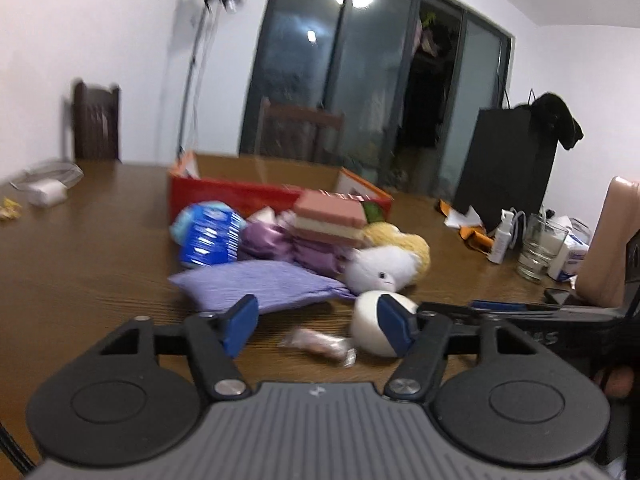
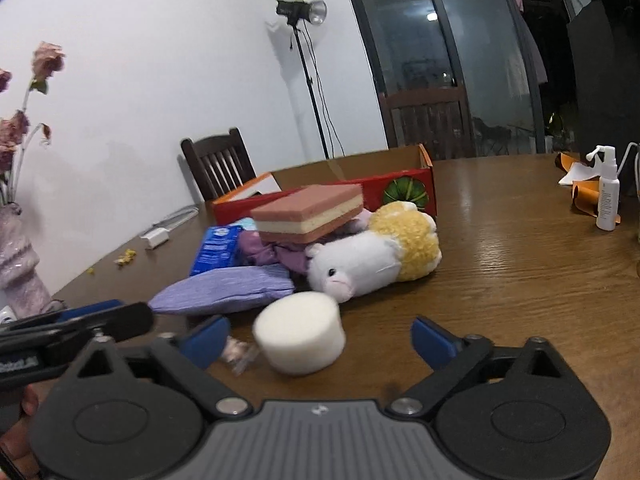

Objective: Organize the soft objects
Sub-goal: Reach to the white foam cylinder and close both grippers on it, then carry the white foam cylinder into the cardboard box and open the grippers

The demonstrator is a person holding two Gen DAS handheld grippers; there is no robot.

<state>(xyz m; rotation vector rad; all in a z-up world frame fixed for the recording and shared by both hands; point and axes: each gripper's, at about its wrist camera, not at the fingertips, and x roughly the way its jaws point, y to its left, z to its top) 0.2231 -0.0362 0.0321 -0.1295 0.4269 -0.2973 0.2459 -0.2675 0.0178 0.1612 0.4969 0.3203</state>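
A heap of soft things lies on the wooden table (image 2: 520, 240): a white and yellow plush animal (image 2: 372, 256), a pink and cream layered sponge (image 2: 308, 214) on top of purple cloth, a lilac pouch (image 2: 224, 290), a blue packet (image 2: 218, 248). A white foam cylinder (image 2: 300, 334) lies nearest, with a small clear wrapper (image 2: 238, 354) beside it. My right gripper (image 2: 316, 340) is open, the cylinder lying between its blue pads, untouched. My left gripper (image 1: 320, 326) is open too, low over the wrapper (image 1: 316, 344), its right pad in front of the cylinder (image 1: 370, 326).
An open red cardboard box (image 2: 400, 188) stands behind the heap. A spray bottle (image 2: 608, 196), glass (image 1: 540, 246), black bag (image 1: 508, 168) and orange paper sit at the right. A vase with dried flowers (image 2: 18, 248) stands at the left, chairs and a light stand behind.
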